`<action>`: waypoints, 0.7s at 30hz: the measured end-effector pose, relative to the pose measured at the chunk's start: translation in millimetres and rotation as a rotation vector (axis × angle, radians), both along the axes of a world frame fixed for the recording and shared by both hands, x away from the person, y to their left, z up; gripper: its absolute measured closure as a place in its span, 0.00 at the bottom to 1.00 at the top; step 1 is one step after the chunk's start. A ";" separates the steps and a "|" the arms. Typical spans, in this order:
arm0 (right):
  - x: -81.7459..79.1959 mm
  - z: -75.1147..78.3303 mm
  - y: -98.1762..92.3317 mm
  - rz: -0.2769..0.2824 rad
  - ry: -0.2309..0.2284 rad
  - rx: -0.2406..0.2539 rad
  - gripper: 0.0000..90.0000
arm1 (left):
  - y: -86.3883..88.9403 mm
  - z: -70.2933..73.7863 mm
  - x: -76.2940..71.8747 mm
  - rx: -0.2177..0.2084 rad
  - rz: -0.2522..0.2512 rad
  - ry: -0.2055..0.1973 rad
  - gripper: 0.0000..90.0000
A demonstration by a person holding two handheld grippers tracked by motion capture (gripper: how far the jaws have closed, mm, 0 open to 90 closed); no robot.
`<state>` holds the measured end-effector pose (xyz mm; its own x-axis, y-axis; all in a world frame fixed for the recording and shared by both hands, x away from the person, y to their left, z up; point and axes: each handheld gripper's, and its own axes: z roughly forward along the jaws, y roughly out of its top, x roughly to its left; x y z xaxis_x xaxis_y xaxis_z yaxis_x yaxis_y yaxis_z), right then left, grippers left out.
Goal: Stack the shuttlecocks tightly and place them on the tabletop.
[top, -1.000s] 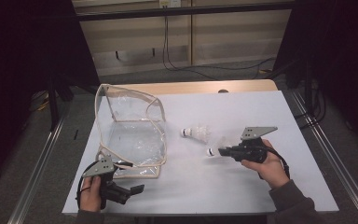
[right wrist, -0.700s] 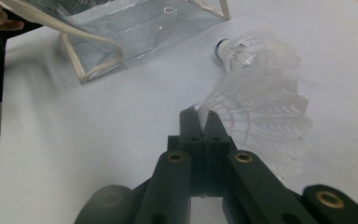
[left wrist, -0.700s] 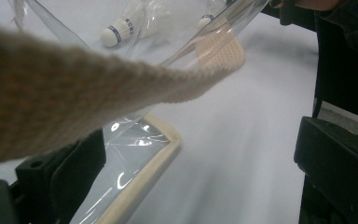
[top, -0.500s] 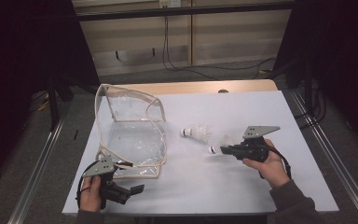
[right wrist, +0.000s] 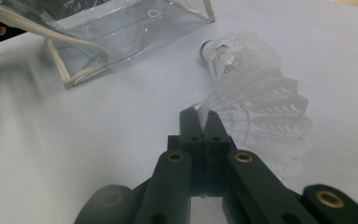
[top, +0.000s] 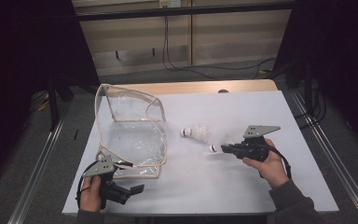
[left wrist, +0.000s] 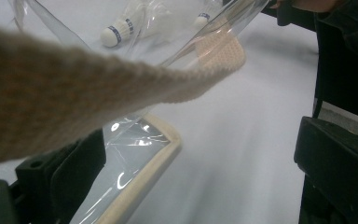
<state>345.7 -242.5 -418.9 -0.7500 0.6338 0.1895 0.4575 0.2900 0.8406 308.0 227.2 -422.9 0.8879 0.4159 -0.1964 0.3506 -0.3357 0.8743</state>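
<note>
While the right tongs (right wrist: 204,113) pinch a shuttlecock (right wrist: 261,116) by its feather edge above the table (top: 214,186), the clear bag (top: 130,133) lies at nine o'clock, mouth rightward; left tongs (top: 137,189) gape beside it, empty.

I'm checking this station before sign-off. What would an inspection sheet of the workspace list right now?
Surface: white table, bare wooden strip at its far edge.
Job's things: clear bag with beige trim, standing open at the left; one shuttlecock lying loose beside it; a second shuttlecock pinched by its feathers.
Clutter: nothing seen.
Grippers: right gripper shut on the second shuttlecock; left gripper at the bag's near corner, jaws apart.
Cables: one trailing from each gripper; more on the floor beyond.
Surroundings: dark, metal frame rails both sides.
</note>
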 end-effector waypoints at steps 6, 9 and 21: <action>1.7 -1.2 -1.9 -0.013 0.001 -0.001 1.00 | 0.0 0.0 0.1 -0.001 0.000 0.000 0.02; 2.2 -1.2 -2.6 -0.020 -0.001 0.001 1.00 | -0.2 -0.2 0.0 -0.003 0.002 -0.001 0.02; 5.5 -1.5 -6.3 -0.054 -0.014 -0.004 1.00 | -0.2 -0.2 0.0 -0.004 0.002 0.000 0.02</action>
<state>351.2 -248.8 -420.3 -0.7175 0.6739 0.1763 0.4606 0.2691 0.8458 308.0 227.0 -423.1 0.8870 0.4173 -0.1977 0.3512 -0.3317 0.8756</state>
